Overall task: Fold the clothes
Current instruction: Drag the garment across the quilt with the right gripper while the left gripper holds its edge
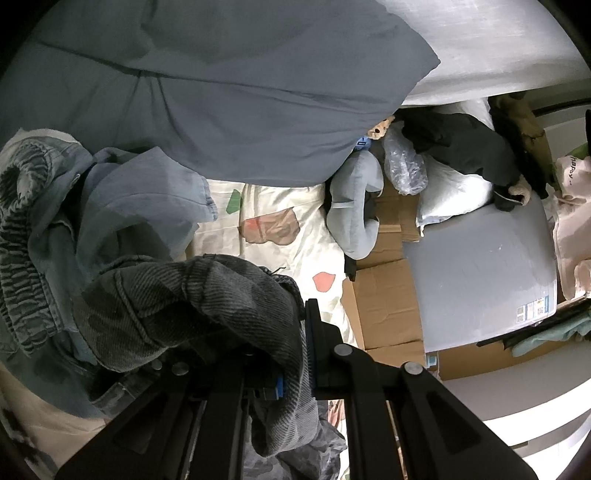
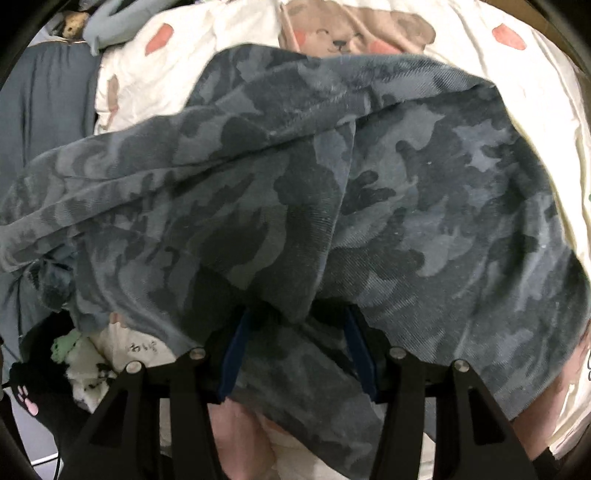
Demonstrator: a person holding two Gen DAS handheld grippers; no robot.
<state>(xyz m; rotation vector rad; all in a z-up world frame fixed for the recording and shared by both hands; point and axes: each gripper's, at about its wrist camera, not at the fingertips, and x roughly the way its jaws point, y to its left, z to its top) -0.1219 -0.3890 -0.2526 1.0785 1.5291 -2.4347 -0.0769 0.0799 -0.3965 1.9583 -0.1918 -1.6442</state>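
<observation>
Left gripper [image 1: 295,347] clamps the grey camouflage twill garment [image 2: 295,177], right gripper [image 2: 295,354] stands open around it; thick bunched edge may slip out, spoiling the fold.

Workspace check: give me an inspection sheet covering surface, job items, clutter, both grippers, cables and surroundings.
Surface: cream bear-print bedding, mostly covered.
Job's things: camo garment spread over the bedding, bunched at both grippers; blue denim clothes heaped beside it.
Clutter: neck pillow, bubble wrap, black garment, cardboard boxes, grey-blue duvet.
Grippers: left gripper jaws closed on a camo fold; right gripper jaws apart with camo cloth draped between them, grip not clear.
Cables: a thin dark one at the lower left of the right view.
Surroundings: grey mattress, pink cloth beyond it.
</observation>
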